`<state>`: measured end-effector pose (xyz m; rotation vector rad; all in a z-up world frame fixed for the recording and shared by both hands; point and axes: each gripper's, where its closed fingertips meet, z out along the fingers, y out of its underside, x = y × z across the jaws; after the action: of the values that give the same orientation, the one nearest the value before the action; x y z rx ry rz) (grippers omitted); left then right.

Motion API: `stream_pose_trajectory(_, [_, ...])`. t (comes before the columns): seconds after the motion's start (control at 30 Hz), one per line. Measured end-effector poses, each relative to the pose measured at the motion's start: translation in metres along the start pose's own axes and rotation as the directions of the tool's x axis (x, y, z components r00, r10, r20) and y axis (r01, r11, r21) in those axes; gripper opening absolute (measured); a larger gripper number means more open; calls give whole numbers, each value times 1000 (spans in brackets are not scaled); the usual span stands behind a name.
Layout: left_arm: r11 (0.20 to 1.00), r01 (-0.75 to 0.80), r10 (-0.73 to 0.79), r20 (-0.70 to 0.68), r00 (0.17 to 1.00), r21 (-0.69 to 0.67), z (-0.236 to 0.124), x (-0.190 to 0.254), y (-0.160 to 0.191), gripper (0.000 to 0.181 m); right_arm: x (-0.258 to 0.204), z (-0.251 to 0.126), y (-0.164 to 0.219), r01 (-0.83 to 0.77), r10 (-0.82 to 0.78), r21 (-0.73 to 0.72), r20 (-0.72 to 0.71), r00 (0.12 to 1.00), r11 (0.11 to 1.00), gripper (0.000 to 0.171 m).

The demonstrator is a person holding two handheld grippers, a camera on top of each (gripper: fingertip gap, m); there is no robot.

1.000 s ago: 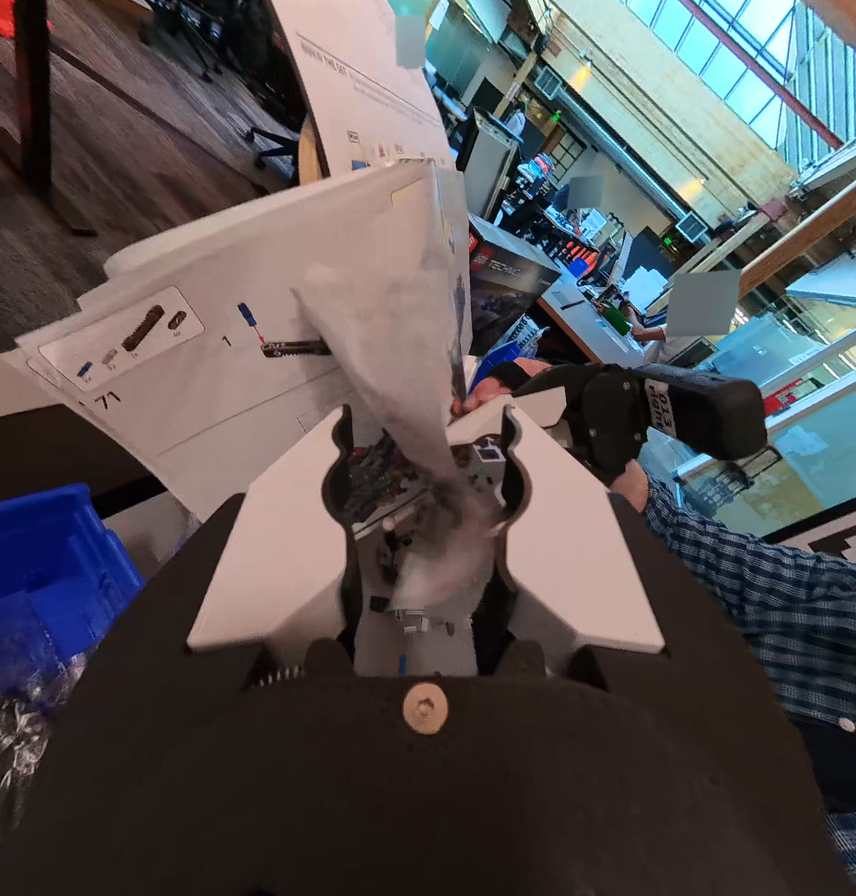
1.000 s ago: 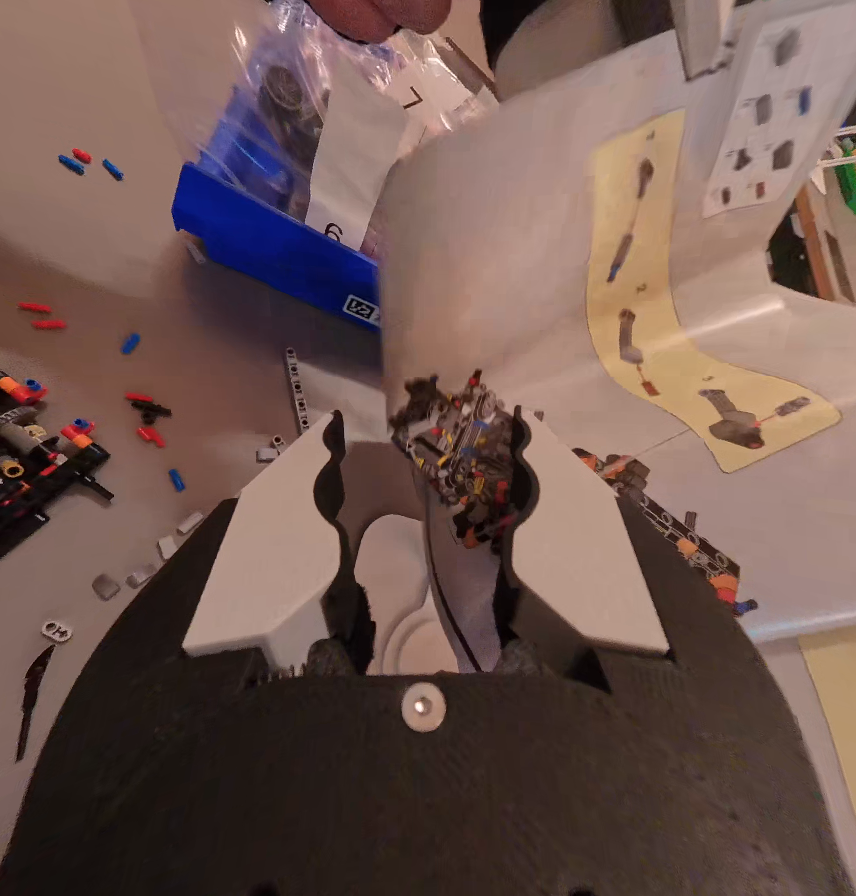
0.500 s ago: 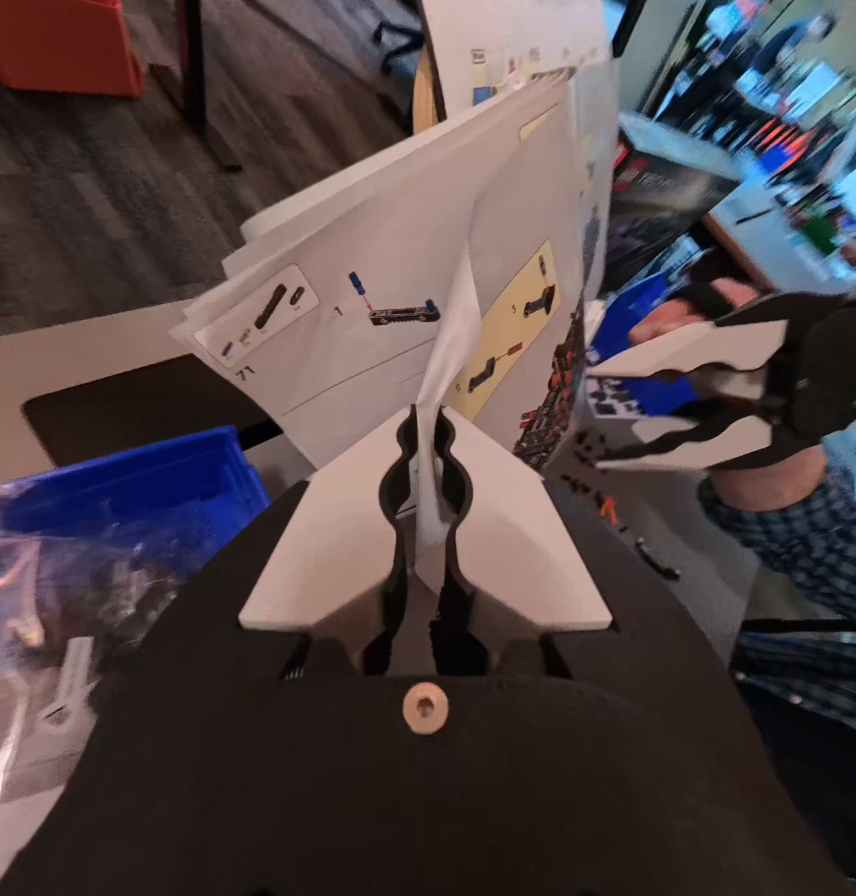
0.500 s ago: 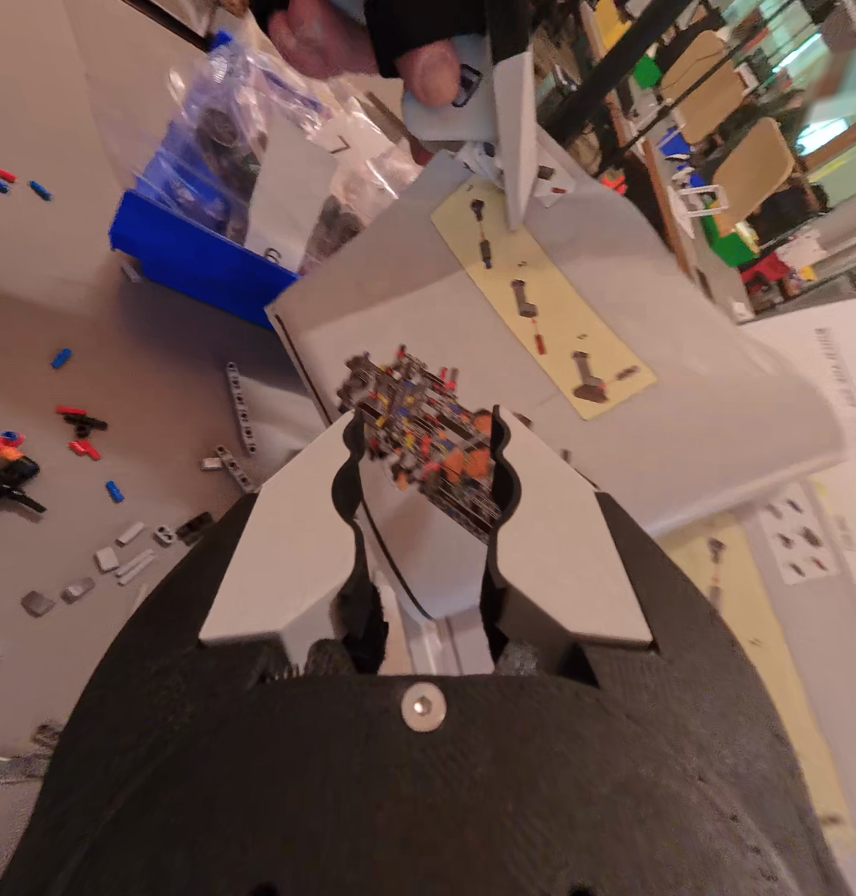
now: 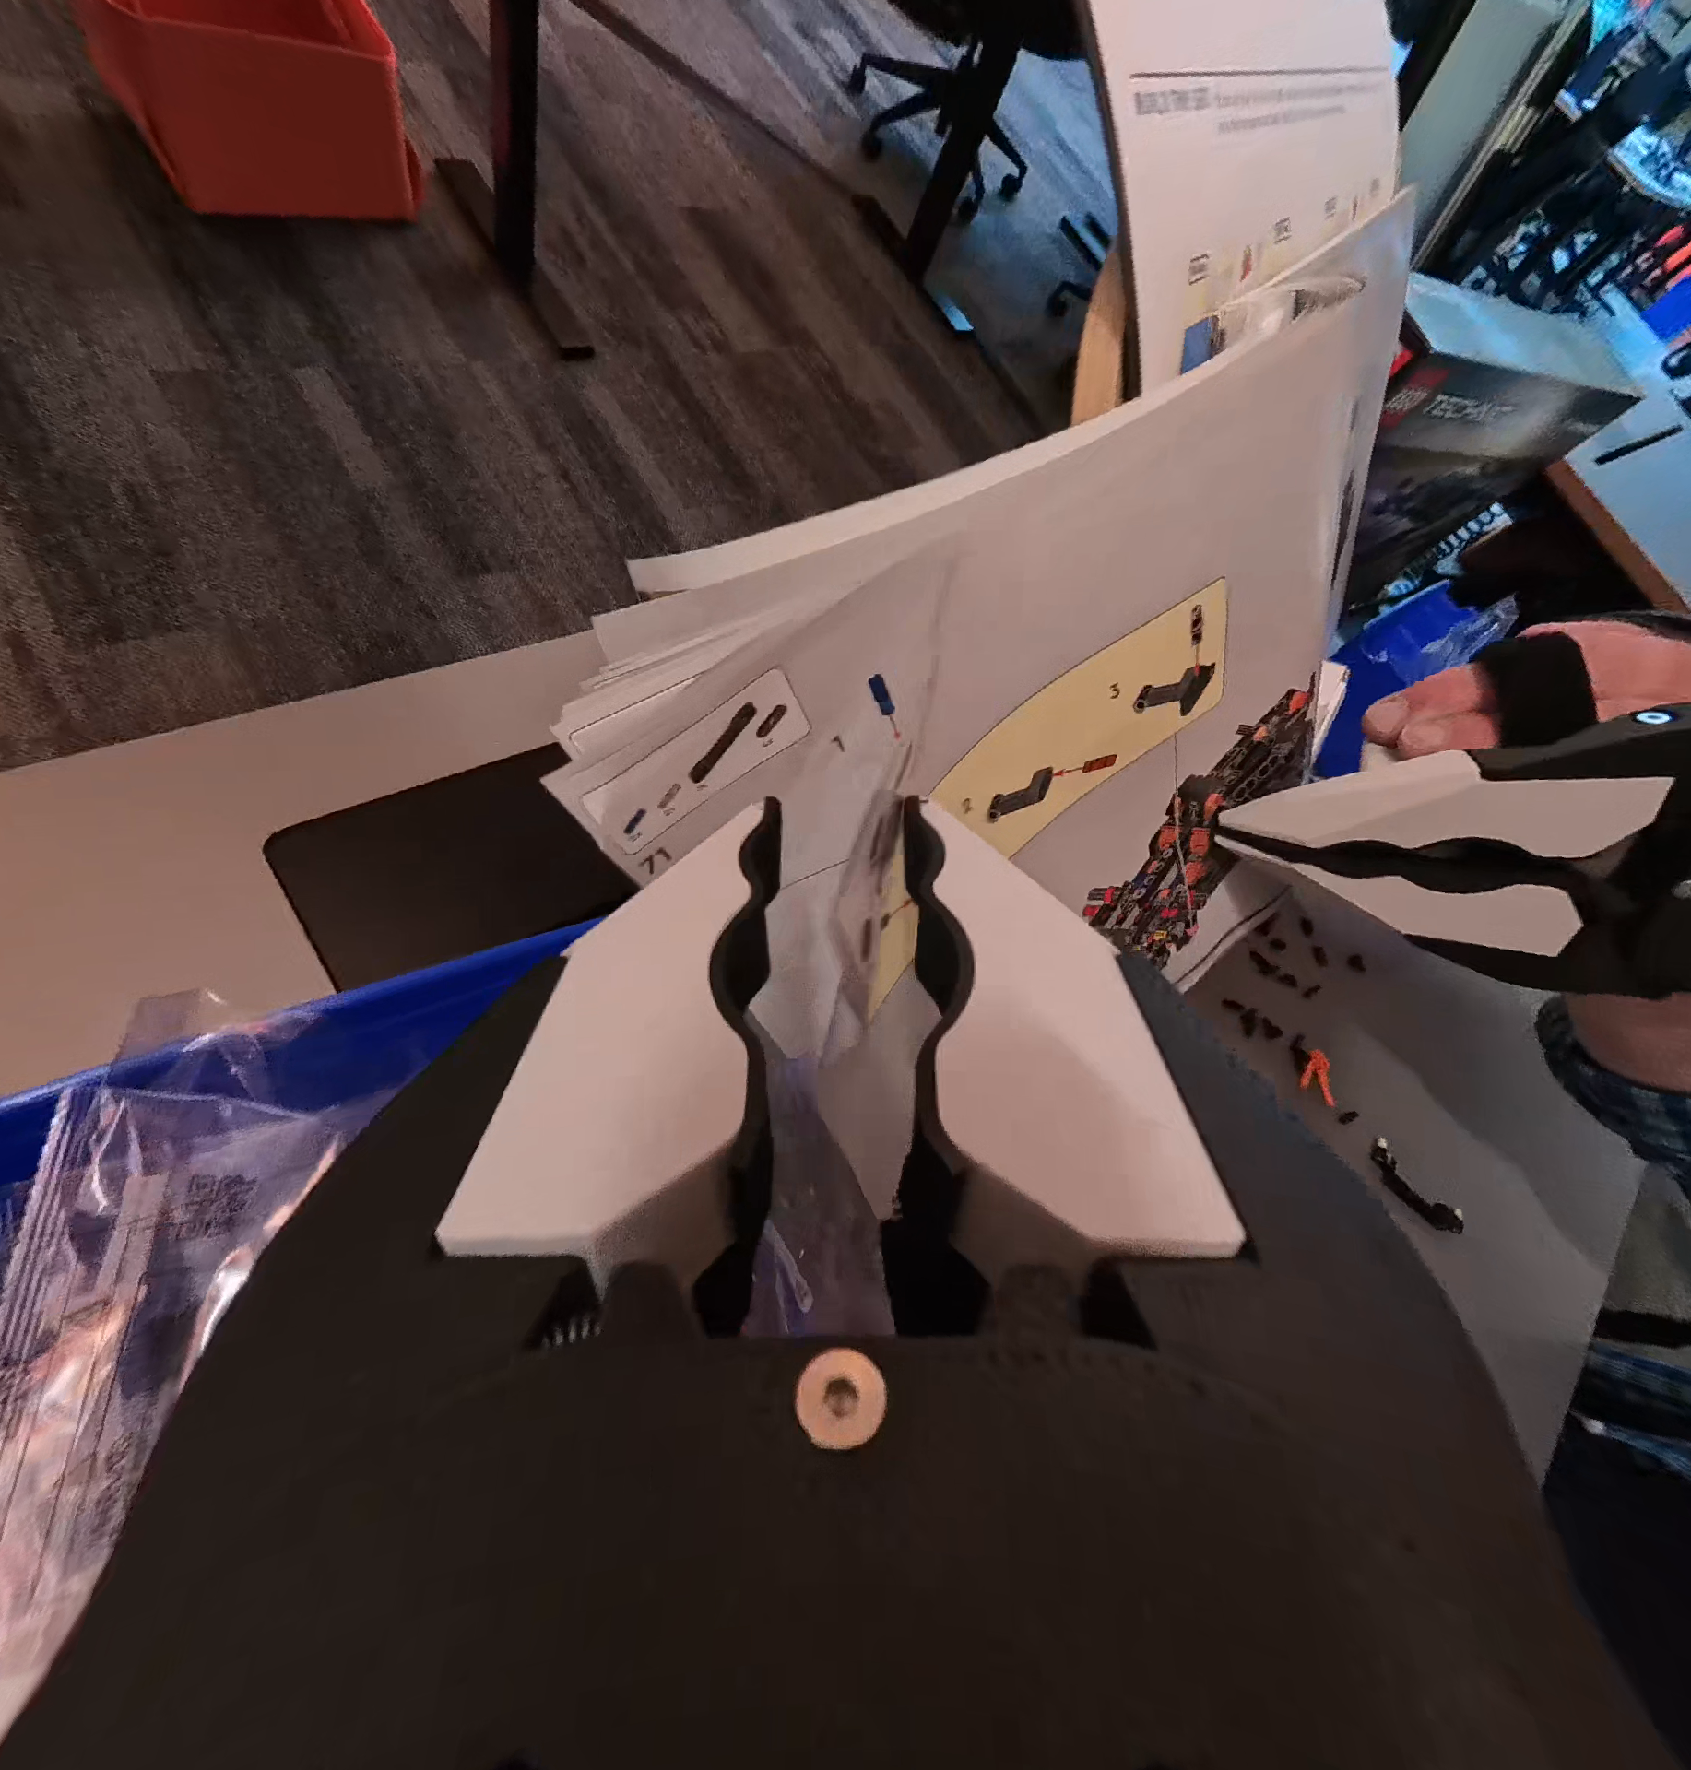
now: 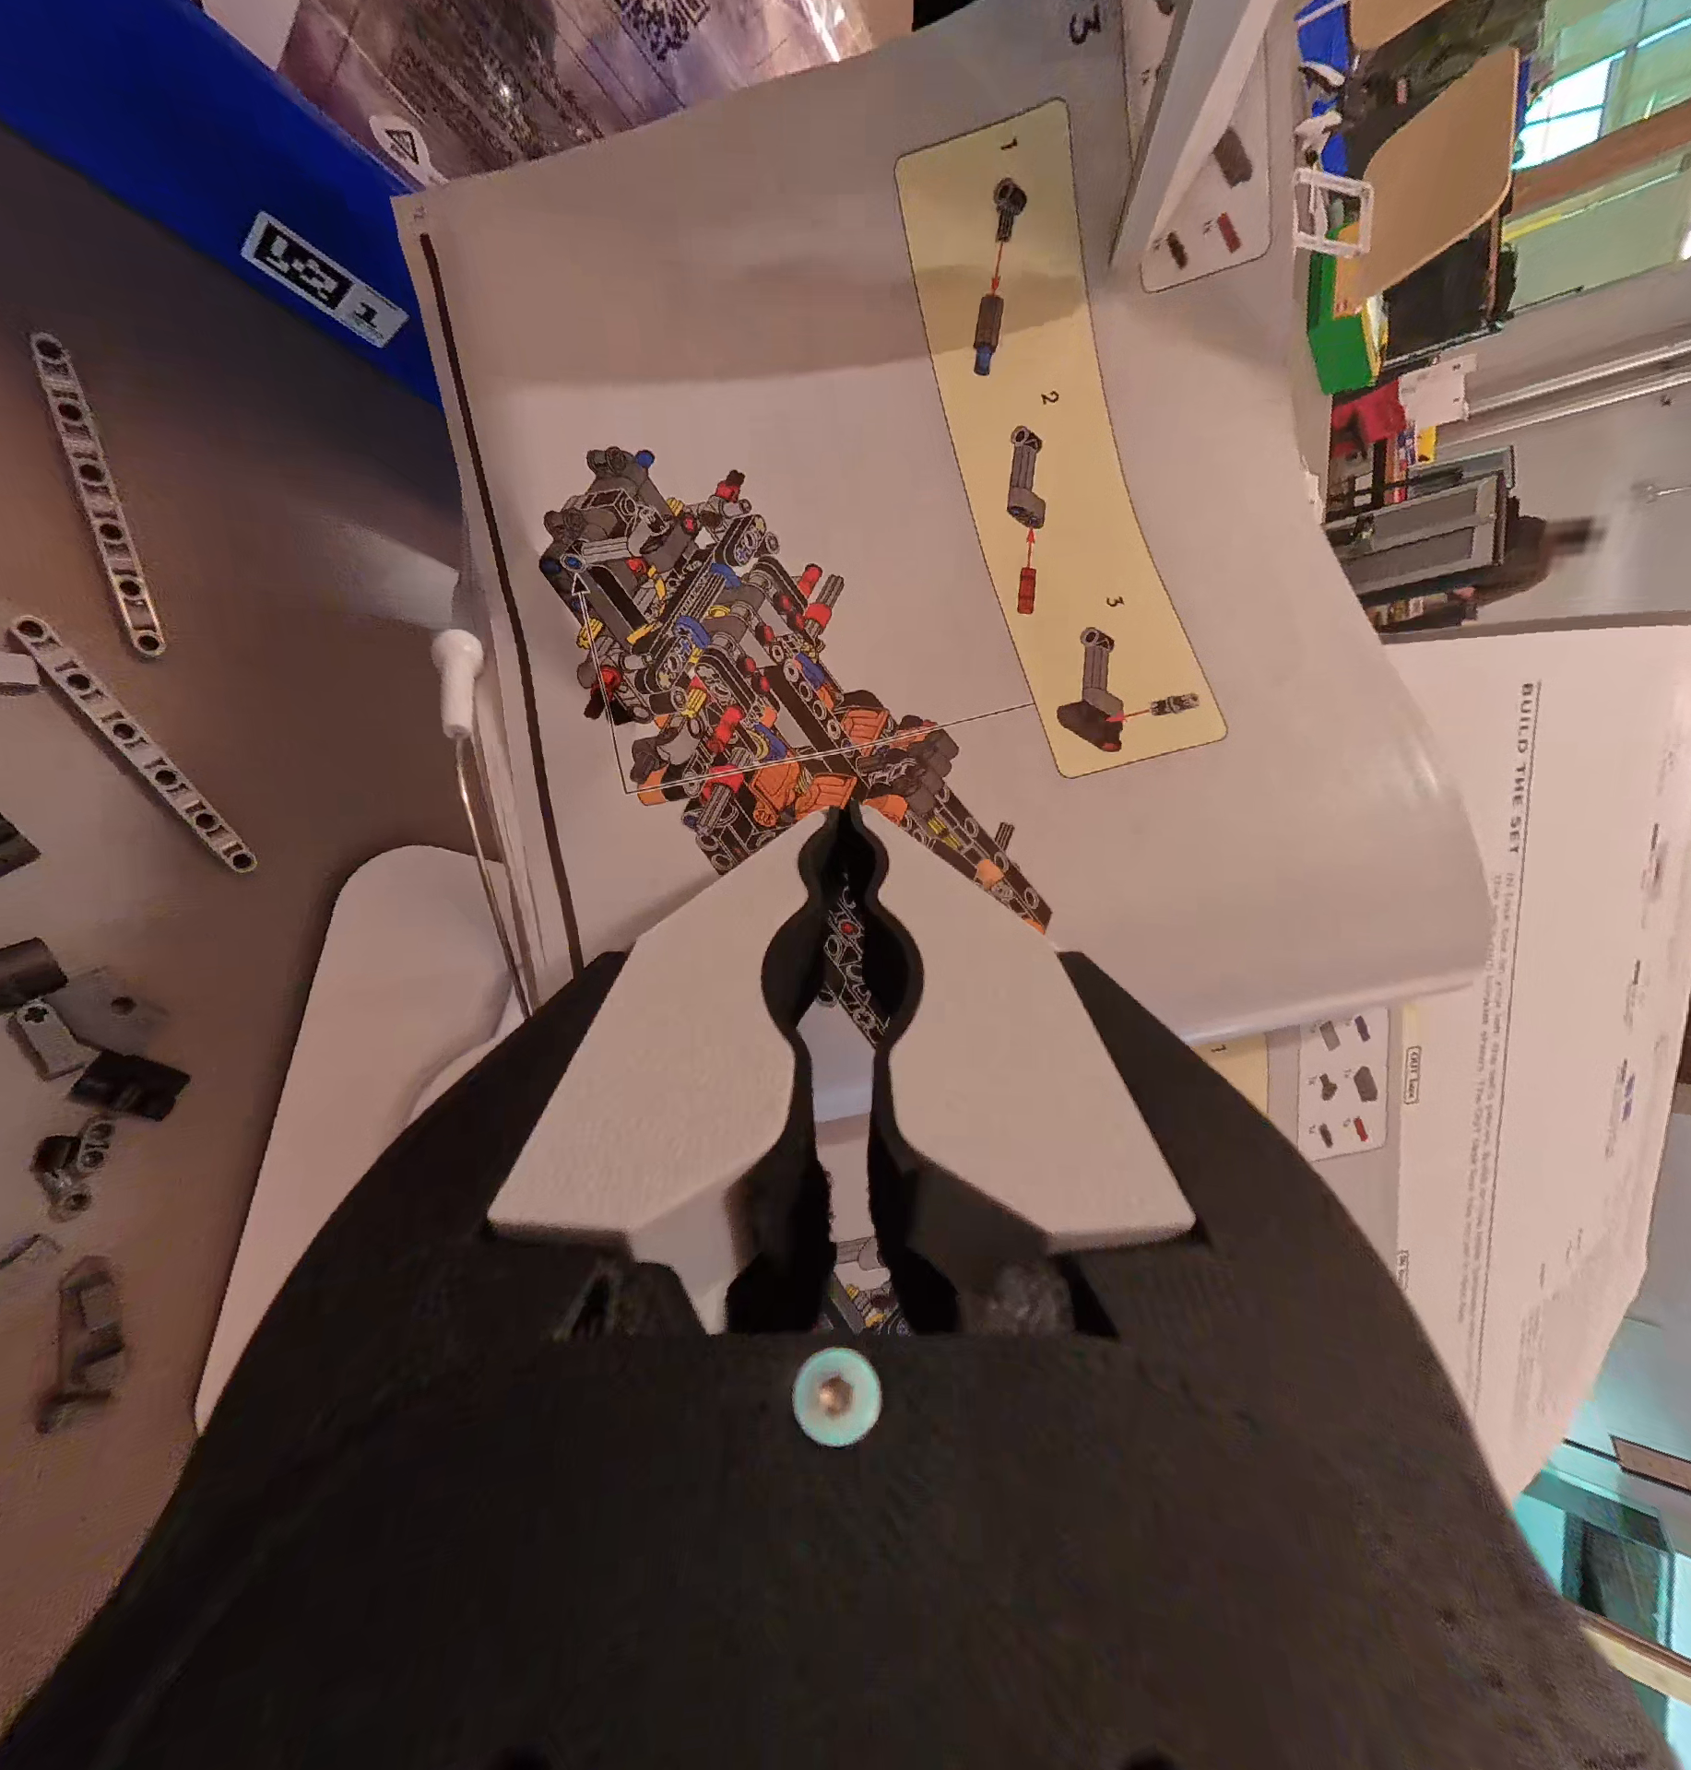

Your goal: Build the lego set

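Note:
The instruction booklet [image 5: 1062, 594] stands open and curved on the table. My left gripper [image 5: 837, 809] is open; a loose, blurred page [image 5: 861, 919] hangs between its fingers. My right gripper [image 5: 1230, 831] comes in from the right, held by a hand [image 5: 1455, 699], and is shut. In the right wrist view its tips [image 6: 842, 812] rest on the open page [image 6: 775, 335], at the lower end of the printed model picture. Loose grey beams [image 6: 99, 498] and small dark parts [image 6: 85, 1159] lie on the table to the left of the booklet.
A blue bin [image 5: 420, 1015] with clear bags of parts [image 5: 104, 1293] sits left of my left gripper and also shows in the right wrist view [image 6: 152, 124]. Small black pieces [image 5: 1292, 967] lie near the booklet. The set's box [image 5: 1483, 441] stands behind. A white stand [image 6: 344, 1006] props up the booklet. Across from one pair of fingers to the other is roughly 15 cm.
My left gripper has opened and let go of the page it pinched. My right gripper has closed and moved in onto the open page. The page now lies flatter.

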<state>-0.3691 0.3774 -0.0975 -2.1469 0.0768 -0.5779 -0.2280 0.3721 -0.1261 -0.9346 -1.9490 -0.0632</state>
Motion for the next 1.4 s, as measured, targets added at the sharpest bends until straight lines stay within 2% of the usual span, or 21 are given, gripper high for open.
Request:
stream_pose_trajectory(0.1, [998, -17, 15, 32, 999, 56, -16, -5, -3, 23, -1, 4, 1, -29, 29, -4, 12, 1000, 1000, 0])
stream_pose_trajectory(0.2, [992, -108, 96, 170, 981, 62, -34, -13, -2, 21, -1, 5, 1, -43, 43, -5, 23, 999, 999, 0])
stream_pose_trajectory(0.3, [976, -199, 178, 210, 961, 83, -47, 7, -3, 20, -1, 6, 1, -50, 51, -17, 23, 998, 999, 0])
stream_pose_trajectory(0.37, [956, -285, 262, 238, 935, 69, -48, 22, -1, 17, -1, 5, 1, -49, 49, -21, 21, 999, 999, 0])
stream_pose_trajectory(0.47, [944, -329, 326, 283, 902, -37, -36, 22, 12, 15, 0, 2, -2, -81, 81, -6, 34, 996, 997, 0])
stream_pose_trajectory(0.6, [953, -303, 290, 247, 925, 15, -36, 26, 14, 14, 0, -2, -2, -71, 71, -22, 3, 997, 997, 0])
stream_pose_trajectory(0.67, [933, -361, 344, 303, 889, -1, -38, 23, 13, 12, 0, -1, -3, -63, 63, -35, -6, 998, 997, 0])
stream_pose_trajectory(0.77, [932, -358, 359, 287, 888, -59, -27, 18, 16, 13, -2, 1, -4, -66, 67, -42, 10, 998, 997, 0])
stream_pose_trajectory(0.87, [936, -326, 351, 294, 889, -132, -13, -4, 16, 5, -2, 1, -3, -67, 68, -47, 9, 998, 997, 0])
stream_pose_trajectory(1.17, [954, -239, 272, 192, 943, -180, 19, -28, 22, 0, -3, 6, -2, -87, 89, -41, 31, 996, 995, 0])
stream_pose_trajectory(1.27, [961, -186, 223, 175, 959, -207, 32, -36, 30, 4, -5, 7, -3, -80, 81, -48, 35, 996, 996, 0])
stream_pose_trajectory(1.4, [967, -190, 222, 195, 956, -169, 27, -40, 25, 16, -5, 3, -4, -84, 85, -37, 20, 996, 996, 0])
